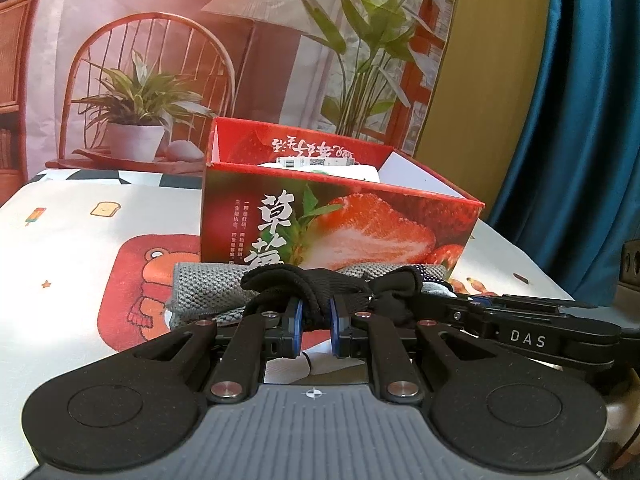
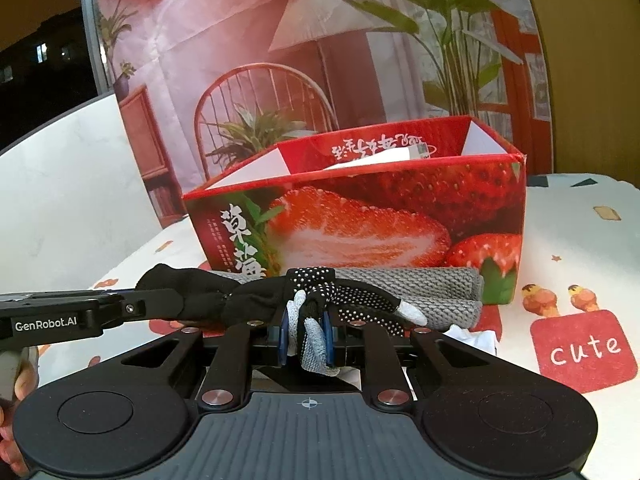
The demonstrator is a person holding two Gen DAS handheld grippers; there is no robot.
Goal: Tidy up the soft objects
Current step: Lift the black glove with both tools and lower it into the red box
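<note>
Both grippers grip one black dotted glove [image 2: 320,300]: left gripper [image 1: 315,322] and right gripper [image 2: 307,332] fingers pinch its opposite ends, above the grey cloth [image 2: 436,296] beside the strawberry box [image 2: 360,216]. Next, probably, lifting it over the box rim.

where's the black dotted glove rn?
In both wrist views, the black knit glove with white grip dots is pinched between both hand-held grippers, in front of the red strawberry-print cardboard box, over the folded grey knit cloth.

The table had a cartoon-print tablecloth [image 1: 80,216] on it, with a strawberry box [image 1: 340,220] sitting there and a folded grey knit cloth [image 1: 204,288] right against its front.
</note>
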